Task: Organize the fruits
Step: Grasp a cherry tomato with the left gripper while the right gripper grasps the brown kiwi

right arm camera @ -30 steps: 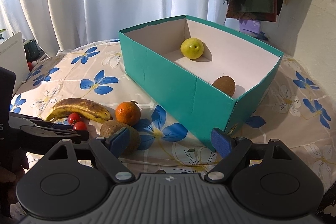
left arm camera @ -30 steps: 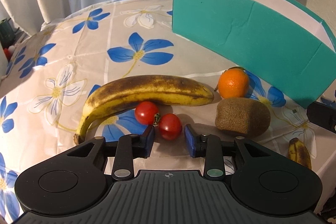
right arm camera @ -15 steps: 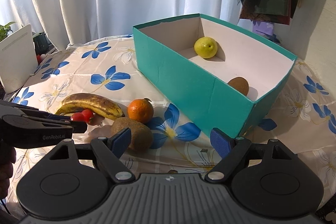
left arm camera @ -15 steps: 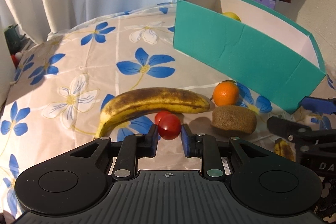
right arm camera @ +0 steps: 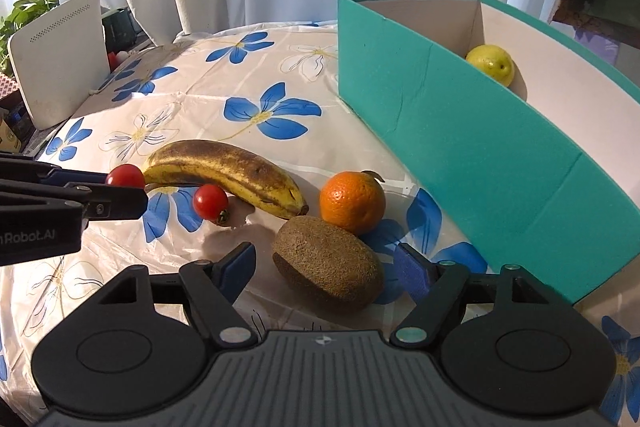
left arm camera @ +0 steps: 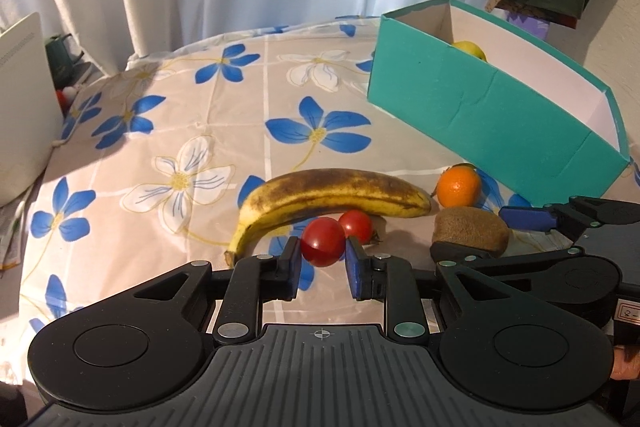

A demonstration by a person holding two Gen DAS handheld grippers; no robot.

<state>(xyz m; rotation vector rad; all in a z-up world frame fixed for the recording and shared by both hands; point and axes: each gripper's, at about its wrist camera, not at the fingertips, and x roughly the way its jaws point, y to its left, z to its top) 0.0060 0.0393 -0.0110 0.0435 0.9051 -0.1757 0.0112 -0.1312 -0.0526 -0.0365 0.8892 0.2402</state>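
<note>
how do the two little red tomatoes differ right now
The held tomato is clamped between the left gripper pads and lifted off the cloth; the other tomato lies free on the tablecloth beside the banana. The free one shows its stem; the held one's is hidden. Both are small, round, red.

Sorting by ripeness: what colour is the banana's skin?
Yellow with heavy brown mottling along the top of the banana; clearest in the right wrist view.

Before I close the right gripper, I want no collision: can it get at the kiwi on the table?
Probably yes: the kiwi lies between the closing right gripper fingers, pads not yet touching. The orange sits just behind it.
</note>
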